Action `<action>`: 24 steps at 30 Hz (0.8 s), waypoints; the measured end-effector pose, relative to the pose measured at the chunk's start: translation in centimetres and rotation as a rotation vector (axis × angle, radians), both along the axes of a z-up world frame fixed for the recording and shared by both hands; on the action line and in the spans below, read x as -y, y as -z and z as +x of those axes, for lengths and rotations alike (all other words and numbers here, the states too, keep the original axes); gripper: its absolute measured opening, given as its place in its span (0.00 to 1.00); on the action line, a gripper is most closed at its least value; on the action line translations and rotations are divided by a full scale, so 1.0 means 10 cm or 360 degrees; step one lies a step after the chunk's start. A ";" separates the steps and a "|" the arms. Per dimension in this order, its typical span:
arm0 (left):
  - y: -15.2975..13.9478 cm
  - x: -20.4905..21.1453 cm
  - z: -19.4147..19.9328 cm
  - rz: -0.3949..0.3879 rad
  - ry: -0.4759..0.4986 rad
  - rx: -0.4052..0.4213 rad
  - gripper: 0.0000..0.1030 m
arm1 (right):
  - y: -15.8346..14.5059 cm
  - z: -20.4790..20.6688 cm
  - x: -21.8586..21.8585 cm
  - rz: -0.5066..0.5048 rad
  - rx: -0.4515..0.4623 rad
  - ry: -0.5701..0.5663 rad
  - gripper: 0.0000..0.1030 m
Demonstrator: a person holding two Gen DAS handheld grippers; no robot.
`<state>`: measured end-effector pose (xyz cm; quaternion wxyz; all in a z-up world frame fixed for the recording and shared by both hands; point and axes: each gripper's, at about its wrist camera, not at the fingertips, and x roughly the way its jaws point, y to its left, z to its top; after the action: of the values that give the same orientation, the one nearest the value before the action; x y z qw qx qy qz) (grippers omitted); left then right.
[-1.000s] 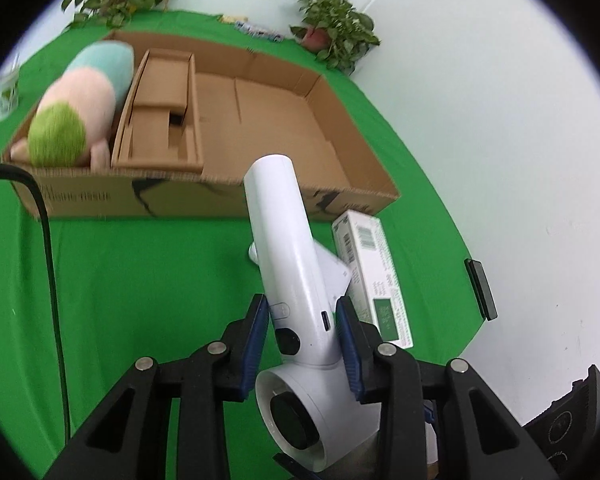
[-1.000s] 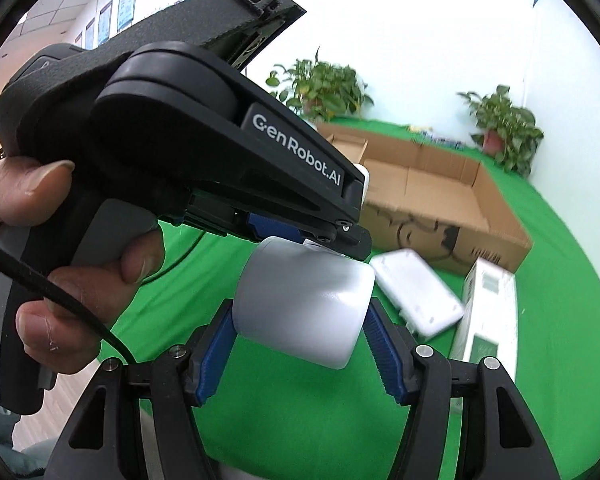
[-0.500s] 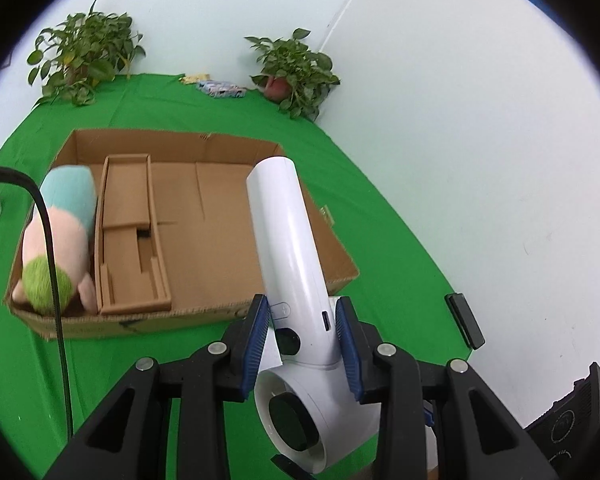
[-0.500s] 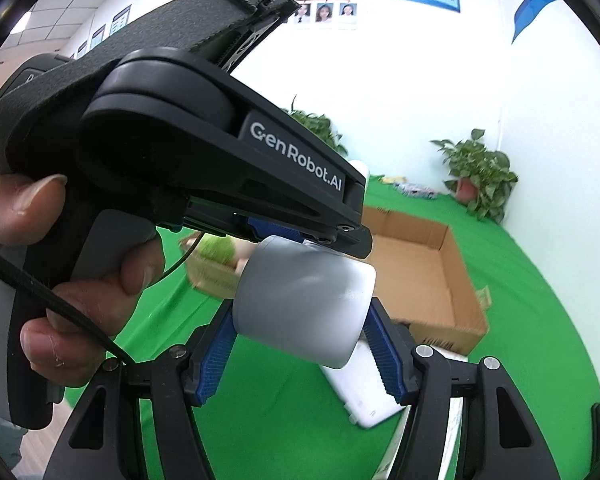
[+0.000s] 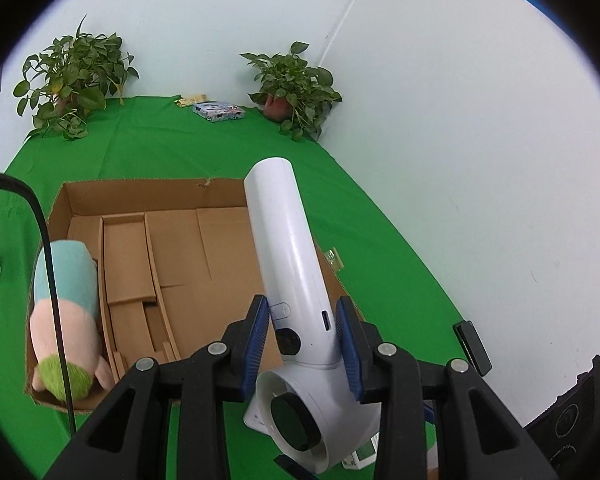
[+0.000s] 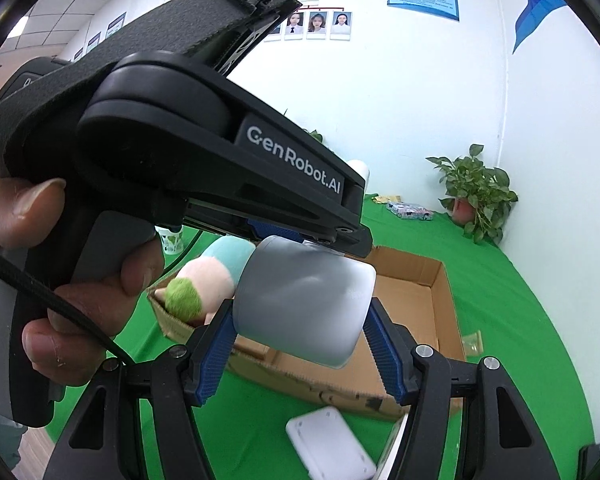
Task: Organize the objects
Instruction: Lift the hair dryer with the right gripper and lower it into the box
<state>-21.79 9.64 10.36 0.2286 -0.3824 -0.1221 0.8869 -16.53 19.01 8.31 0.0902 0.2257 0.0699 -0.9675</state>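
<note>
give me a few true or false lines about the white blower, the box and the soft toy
1. Both grippers hold the white blower: the left gripper clamps its handle, the right gripper its round end. True.
2. The soft toy lies on the green cloth outside the cardboard box. False: it lies inside the cardboard box, along its left side in the left wrist view.
3. The blower rests on the floor of the box. False: it is held in the air in front of the box.
4. Two potted plants stand against the back wall. True.
5. A flat white pad lies on the green cloth in front of the box. True.
</note>
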 end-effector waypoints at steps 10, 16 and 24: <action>0.32 0.15 -0.61 -0.0034 -0.0079 0.0156 0.33 | 0.07 -0.67 -0.04 -0.0132 0.0154 -0.0140 0.59; 0.81 0.17 -0.99 -0.0057 -0.0089 0.0338 0.33 | 0.44 -1.16 -0.12 -0.0243 0.0360 -0.0130 0.59; 1.44 0.15 -1.30 -0.0101 -0.0100 0.0589 0.33 | 1.08 -1.63 -0.30 -0.0353 0.0628 -0.0130 0.58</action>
<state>-34.78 8.17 -4.06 0.1622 -0.5420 -0.1460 0.8116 -32.82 22.00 -2.51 0.1655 0.3961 -0.0469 -0.9019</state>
